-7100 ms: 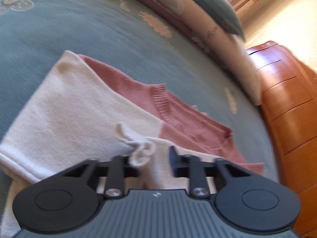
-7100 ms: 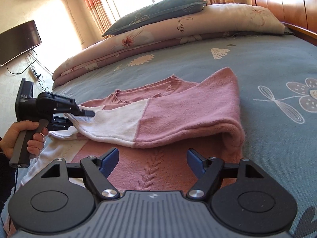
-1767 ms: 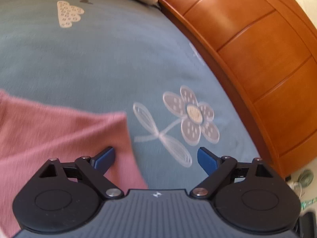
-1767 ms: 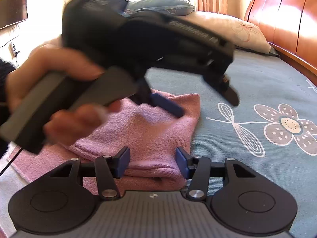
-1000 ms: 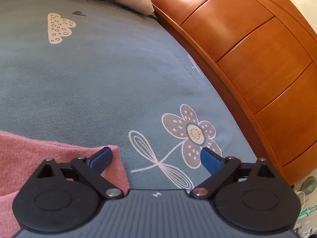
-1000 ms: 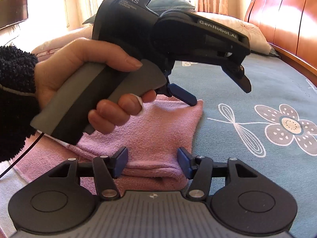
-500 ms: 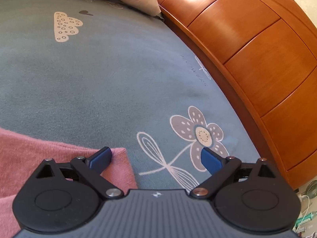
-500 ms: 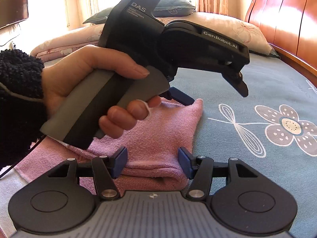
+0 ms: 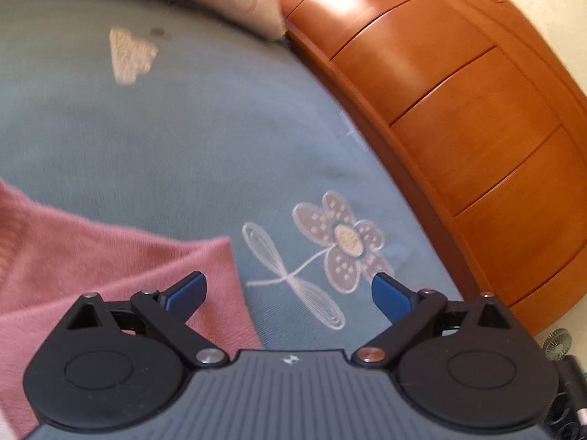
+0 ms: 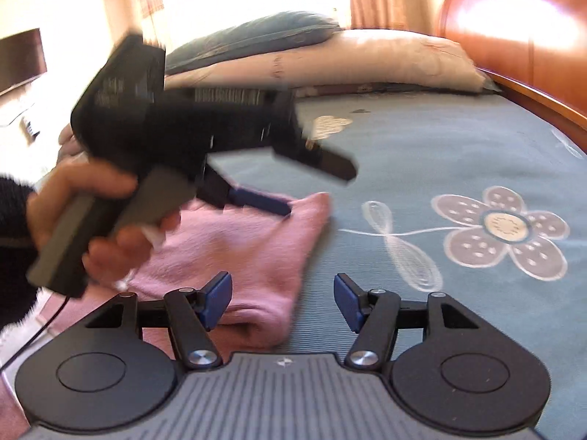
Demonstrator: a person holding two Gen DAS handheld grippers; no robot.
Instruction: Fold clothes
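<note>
Lying on the blue-grey bedsheet (image 10: 422,139), the pink sweater (image 10: 238,253) is already making a thick folded bundle at the near left side, with its right edge close to the printed flower (image 10: 502,227). The left gripper (image 9: 288,288) is standing wide open, its left pad above the sweater's corner and its right pad above the sheet, so it is gripping nothing. The right gripper (image 10: 282,299) is opening its jaws at this moment; the near fold of the sweater is sitting partly between them, but the pads are not pressing it. The person's left hand (image 10: 99,220) is blurred in the right wrist view. By judgement, the folding step is finishing and both tools are letting go. The next move is probably asking for a gentle pull away, or a light pressing to flatten the bundle, without dragging the top layer open.
</note>
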